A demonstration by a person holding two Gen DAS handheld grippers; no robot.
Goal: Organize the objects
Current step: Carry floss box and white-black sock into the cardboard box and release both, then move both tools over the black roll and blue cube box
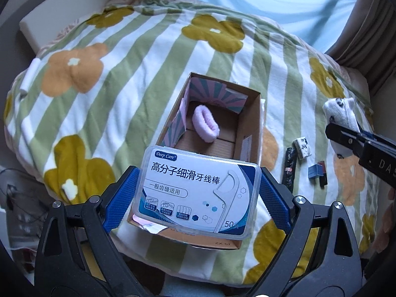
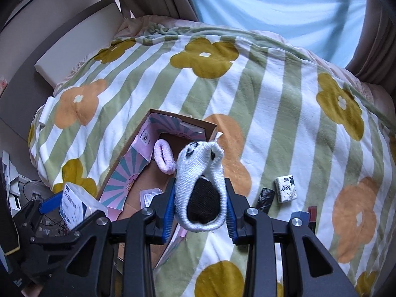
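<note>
In the left wrist view, the left gripper point(image 1: 198, 188) grasps a flat, clear plastic floss box point(image 1: 196, 193) with rounded corners and a glossy blue-and-white label. The ribbed blue pads point(image 1: 126, 193) press on its two short sides. Just beyond and below the gripper is an open cardboard box point(image 1: 250, 133), rectangular, with a pink and teal striped paper lining. Inside it, ahead of the gripper, lies a fluffy pink scrunchie point(image 1: 206, 125), oval and soft. All of this is on a bed under a plush blanket point(image 1: 111, 94) with green stripes and round flower shapes. To the right of the gripper, on the blanket, lie a small white block point(image 1: 302, 147) with black marks, a thin dark tube point(image 1: 290, 168) and a small blue-grey cube point(image 1: 314, 172).

In the right wrist view, the right gripper point(image 2: 201, 210) is clenched on a knitted white sock point(image 2: 198, 180), rolled, with a dark opening that faces the camera and black marks on its far end. The sock hangs over the right edge of the cardboard box point(image 2: 210, 127), and the scrunchie point(image 2: 163, 158) lies ahead and to the left. The white block point(image 2: 285, 188) is on the blanket point(image 2: 272, 104) to the right. Far to the left, the left gripper point(image 2: 74, 204) holds the floss box point(image 2: 76, 204).
</note>
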